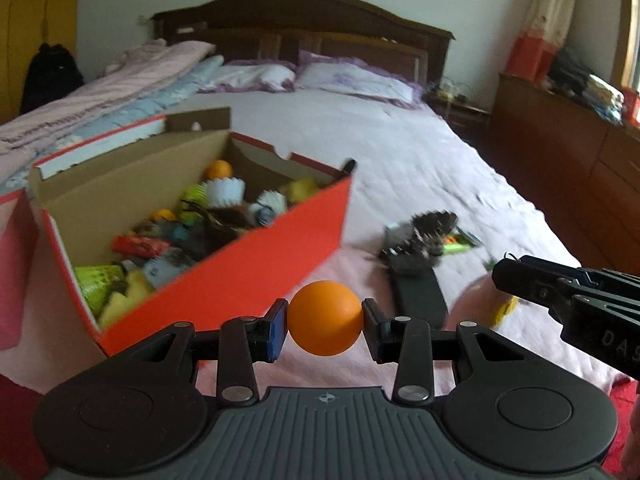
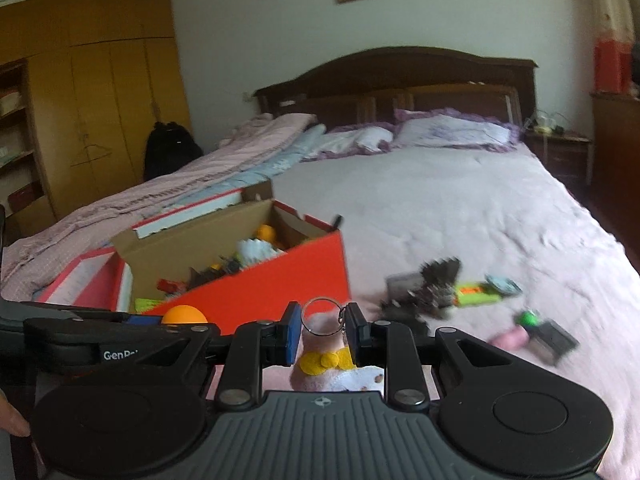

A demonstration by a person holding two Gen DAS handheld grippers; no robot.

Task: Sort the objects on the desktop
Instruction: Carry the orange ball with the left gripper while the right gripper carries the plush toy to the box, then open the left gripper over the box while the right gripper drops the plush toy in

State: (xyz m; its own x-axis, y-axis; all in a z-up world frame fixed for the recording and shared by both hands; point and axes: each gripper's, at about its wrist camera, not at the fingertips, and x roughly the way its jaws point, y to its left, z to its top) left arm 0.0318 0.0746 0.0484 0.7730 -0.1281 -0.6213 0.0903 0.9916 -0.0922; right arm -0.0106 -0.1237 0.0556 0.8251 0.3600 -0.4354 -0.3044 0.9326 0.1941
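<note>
My left tool is clamped on an orange ball, held above the bed just right of the red box's near corner. My right tool grips a pink plush keychain, ring up between the fingers. Box is packed with shuttlecocks and balls. Farther right: blurred dark clutter and a green item on the sheet.

1. I count three orange balls: one between my left fingers, two in the box
2. One red cardboard box
3. Two pillows at the headboard
4. One plush keychain with one metal ring
5. Two grippers
</note>
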